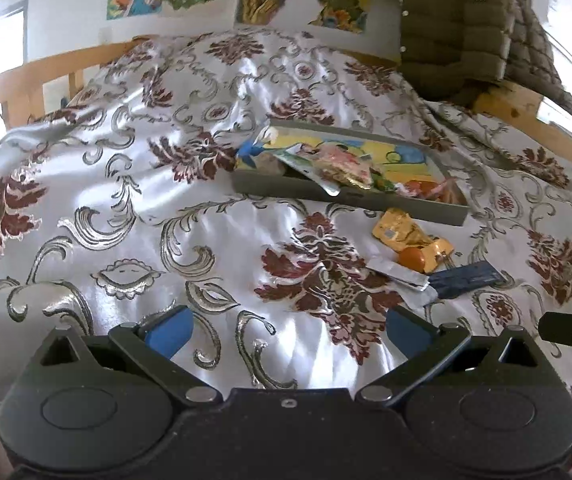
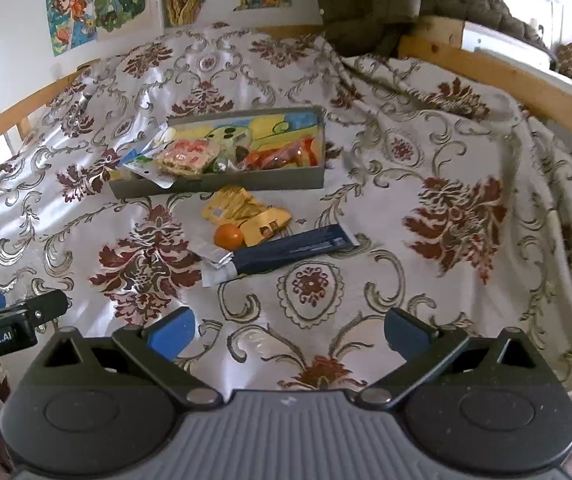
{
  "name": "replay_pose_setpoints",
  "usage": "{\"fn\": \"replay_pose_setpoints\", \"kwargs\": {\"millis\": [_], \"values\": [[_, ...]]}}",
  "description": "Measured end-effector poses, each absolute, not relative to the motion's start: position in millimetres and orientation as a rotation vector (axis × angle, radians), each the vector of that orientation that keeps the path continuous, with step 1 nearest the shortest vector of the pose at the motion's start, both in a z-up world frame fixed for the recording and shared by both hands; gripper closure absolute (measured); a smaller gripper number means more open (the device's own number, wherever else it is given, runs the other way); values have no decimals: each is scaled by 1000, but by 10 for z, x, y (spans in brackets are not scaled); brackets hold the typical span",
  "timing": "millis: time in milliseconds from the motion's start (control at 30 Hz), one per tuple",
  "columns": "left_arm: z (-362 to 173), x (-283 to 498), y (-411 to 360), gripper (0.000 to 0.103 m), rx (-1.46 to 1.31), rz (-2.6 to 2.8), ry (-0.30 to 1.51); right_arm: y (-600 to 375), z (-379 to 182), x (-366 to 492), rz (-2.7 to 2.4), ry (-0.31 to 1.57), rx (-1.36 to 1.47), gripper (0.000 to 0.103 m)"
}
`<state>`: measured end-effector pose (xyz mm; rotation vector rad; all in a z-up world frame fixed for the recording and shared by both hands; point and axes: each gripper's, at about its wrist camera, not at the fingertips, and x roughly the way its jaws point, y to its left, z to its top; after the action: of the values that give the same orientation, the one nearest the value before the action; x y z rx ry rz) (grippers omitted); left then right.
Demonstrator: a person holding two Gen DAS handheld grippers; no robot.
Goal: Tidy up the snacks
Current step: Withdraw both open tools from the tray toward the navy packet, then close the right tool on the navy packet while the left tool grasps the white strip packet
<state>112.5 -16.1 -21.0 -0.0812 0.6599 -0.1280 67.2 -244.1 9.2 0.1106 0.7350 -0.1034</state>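
A shallow grey box (image 2: 222, 182) (image 1: 350, 196) lies on the patterned bedspread and holds several snack packets. In front of it lie yellow packets (image 2: 246, 212) (image 1: 410, 236), a small orange fruit (image 2: 229, 237) (image 1: 412, 258), a silver wrapper (image 2: 216, 258) (image 1: 398, 274) and a long dark blue packet (image 2: 294, 248) (image 1: 466, 278). My left gripper (image 1: 288, 334) is open over bare bedspread, well short and left of the loose snacks. My right gripper (image 2: 288, 332) is open too, below the blue packet, with nothing between its fingers.
A wooden bed rail (image 2: 506, 76) runs along the far and right sides. An olive padded jacket (image 1: 458, 28) hangs at the far right corner. Posters (image 2: 102, 4) hang on the wall behind. The left gripper's tip (image 2: 14, 320) shows at the right view's left edge.
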Motion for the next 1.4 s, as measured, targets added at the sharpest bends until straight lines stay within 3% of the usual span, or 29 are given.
{"fn": "replay_pose_setpoints", "kwargs": {"millis": [667, 933, 1167, 1267, 1400], "values": [[-429, 1771, -413, 1, -13, -223, 670, -2918, -76, 1699, 20, 835, 186, 0], [-470, 2150, -627, 1, 14, -314, 700, -3219, -357, 1969, 101, 873, 433, 0], [-510, 2552, -721, 1, -110, -441, 767, -3346, -529, 2096, 154, 891, 575, 10], [-611, 2682, -721, 5, -243, -467, 816, -3316, -577, 2151, 169, 903, 588, 17], [-812, 2823, -714, 23, -417, -524, 915, -3260, -606, 2223, 186, 911, 597, 25]]}}
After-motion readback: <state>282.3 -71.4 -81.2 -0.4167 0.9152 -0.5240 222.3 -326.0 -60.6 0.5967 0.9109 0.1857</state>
